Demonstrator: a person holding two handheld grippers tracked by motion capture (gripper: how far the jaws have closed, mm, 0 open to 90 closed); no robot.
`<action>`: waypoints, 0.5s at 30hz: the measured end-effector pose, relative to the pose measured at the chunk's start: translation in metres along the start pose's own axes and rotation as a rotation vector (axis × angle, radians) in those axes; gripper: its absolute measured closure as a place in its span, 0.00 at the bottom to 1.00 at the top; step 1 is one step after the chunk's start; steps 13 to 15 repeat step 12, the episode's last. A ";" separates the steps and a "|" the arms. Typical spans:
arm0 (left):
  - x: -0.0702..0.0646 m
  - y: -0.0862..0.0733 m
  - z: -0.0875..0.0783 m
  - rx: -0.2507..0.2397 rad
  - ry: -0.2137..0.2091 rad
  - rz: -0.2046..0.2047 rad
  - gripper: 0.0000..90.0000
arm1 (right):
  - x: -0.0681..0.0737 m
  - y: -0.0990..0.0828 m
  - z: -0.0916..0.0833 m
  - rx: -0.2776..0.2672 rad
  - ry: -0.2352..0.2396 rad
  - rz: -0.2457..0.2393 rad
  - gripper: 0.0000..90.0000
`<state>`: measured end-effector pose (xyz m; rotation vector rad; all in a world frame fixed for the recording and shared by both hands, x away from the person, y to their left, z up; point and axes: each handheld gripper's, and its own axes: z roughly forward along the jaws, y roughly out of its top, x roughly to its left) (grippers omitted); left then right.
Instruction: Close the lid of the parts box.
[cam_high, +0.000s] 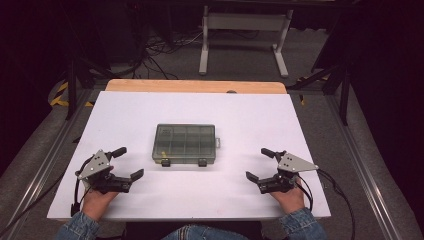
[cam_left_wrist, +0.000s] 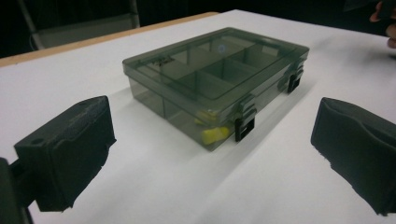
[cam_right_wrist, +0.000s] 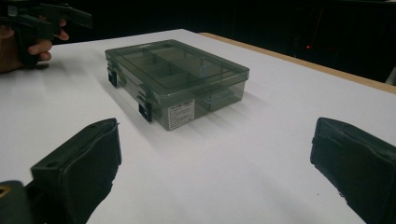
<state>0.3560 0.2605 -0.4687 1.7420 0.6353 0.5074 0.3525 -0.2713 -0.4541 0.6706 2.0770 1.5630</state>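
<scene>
We see a smoky clear plastic box (cam_high: 185, 144) lying flat near the middle of the white surface (cam_high: 250, 195), its lid shut. Through the lid we can make out dividers that split the inside into small compartments. Two black latches (cam_high: 165, 162) sit on the box's near long side, the one facing the person. In the left gripper view a small yellow piece (cam_left_wrist: 214, 135) lies inside the box, in the compartment at the near corner, just beside one latch. In the right gripper view a white label (cam_right_wrist: 180, 114) is stuck on the box's short end wall.

To either side of the box, and nearer the person, we find the two grippers. The left gripper (cam_high: 131, 161) rests low over the surface, well apart from the box, with its jaws spread wide and nothing between them; in its own view the box lies ahead between the two black pads (cam_left_wrist: 70, 149). The right gripper (cam_high: 260, 163) sits likewise on the other side, its jaws also spread wide and empty, aimed toward the box and not touching it. A hand (cam_high: 96, 200) in a denim sleeve (cam_high: 77, 227) holds each one from the near edge.

Beyond the white surface we see a strip of wooden tabletop (cam_high: 195, 86), then grey floor with loose cables (cam_high: 160, 50) and a white frame leg (cam_high: 204, 45).
</scene>
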 end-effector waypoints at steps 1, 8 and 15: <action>0.000 0.000 -0.001 -0.006 -0.003 -0.018 0.00 | 0.000 0.000 0.001 0.003 0.000 0.001 0.03; 0.004 -0.001 -0.003 -0.039 -0.021 -0.092 0.00 | 0.002 0.000 0.004 0.010 0.022 0.004 0.03; 0.005 -0.001 -0.005 -0.051 -0.020 -0.101 0.00 | -0.001 0.001 0.001 0.004 0.013 0.016 0.03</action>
